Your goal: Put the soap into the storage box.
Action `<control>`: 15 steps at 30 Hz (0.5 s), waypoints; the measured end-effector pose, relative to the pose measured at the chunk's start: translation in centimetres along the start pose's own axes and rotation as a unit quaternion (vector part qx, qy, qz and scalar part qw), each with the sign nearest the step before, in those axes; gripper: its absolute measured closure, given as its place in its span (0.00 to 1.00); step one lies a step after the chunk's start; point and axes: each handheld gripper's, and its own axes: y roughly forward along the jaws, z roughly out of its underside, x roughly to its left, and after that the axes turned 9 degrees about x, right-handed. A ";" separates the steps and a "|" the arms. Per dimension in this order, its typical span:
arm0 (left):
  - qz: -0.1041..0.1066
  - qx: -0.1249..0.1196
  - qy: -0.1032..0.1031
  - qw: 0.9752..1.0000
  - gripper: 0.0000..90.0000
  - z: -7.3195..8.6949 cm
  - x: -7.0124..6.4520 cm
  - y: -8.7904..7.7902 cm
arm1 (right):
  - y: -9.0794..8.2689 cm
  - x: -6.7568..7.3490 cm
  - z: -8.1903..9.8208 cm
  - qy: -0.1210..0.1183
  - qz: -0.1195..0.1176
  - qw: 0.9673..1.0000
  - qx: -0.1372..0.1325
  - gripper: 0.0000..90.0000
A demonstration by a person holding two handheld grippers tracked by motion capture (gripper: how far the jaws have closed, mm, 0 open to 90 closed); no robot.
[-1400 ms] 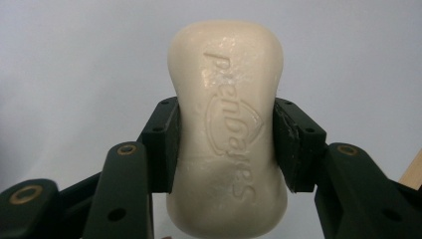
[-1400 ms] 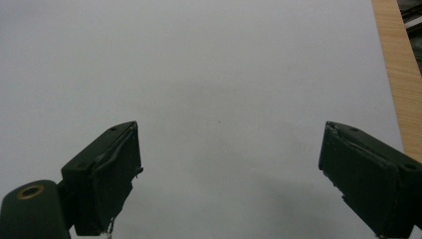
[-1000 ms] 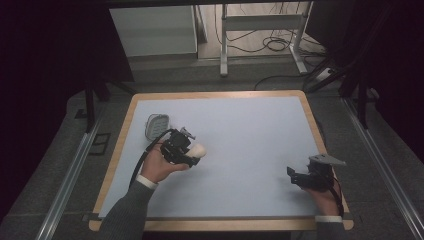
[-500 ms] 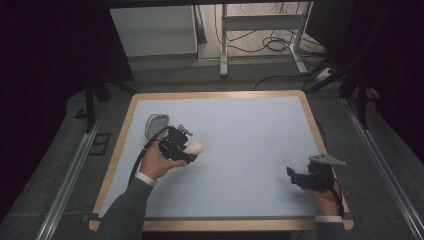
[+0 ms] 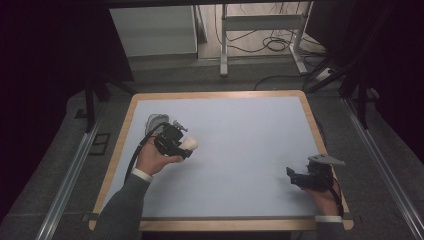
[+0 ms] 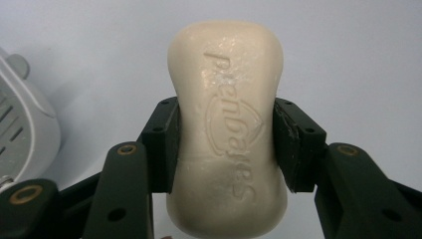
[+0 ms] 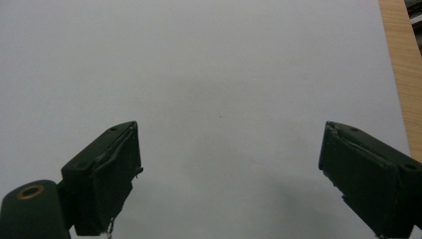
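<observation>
From the high view, the left hand-held gripper [image 5: 187, 145] is over the left part of the table [image 5: 240, 145] and pinches a pale bar of soap [image 5: 190, 144]. Just behind it sits a grey soap dish [image 5: 155, 121]. The right hand-held gripper [image 5: 295, 176] rests low near the right edge, well apart from the soap. From up here the soap is just a small pale lump, and you cannot see how it is held.

The left gripper view shows that much better. The bar of soap [image 6: 229, 129] stands between the two black jaws, which press on its narrow middle from both sides. That is a good place to hold it, because the bar is thinner there and fatter at both ends. Letters are pressed into its face. Soap is hard but smooth, so I think it could slip out if the squeeze goes loose, and a very hard squeeze might dent it. It looks light. A bit of the soap dish [image 6: 22, 129] peeks in at the left edge.

In the right gripper view, the right hand-held gripper [image 7: 229, 174] is spread wide with nothing between its jaws. Under it is bare table [image 7: 224, 64], with the wooden edge at the right.
</observation>
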 end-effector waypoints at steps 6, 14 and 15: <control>-0.010 0.004 -0.001 1.000 0.55 0.0 0.4 -0.3 | 0.0 0.0 0.0 -0.001 0.000 1.000 0.001 0.10; -0.008 -0.002 -0.011 1.000 0.55 0.2 1.1 -0.6 | 0.0 0.0 0.0 0.000 0.001 1.000 0.000 0.10; -0.008 -0.002 -0.013 1.000 0.55 0.2 1.2 -0.6 | 0.0 0.0 0.0 0.000 0.002 1.000 0.000 0.10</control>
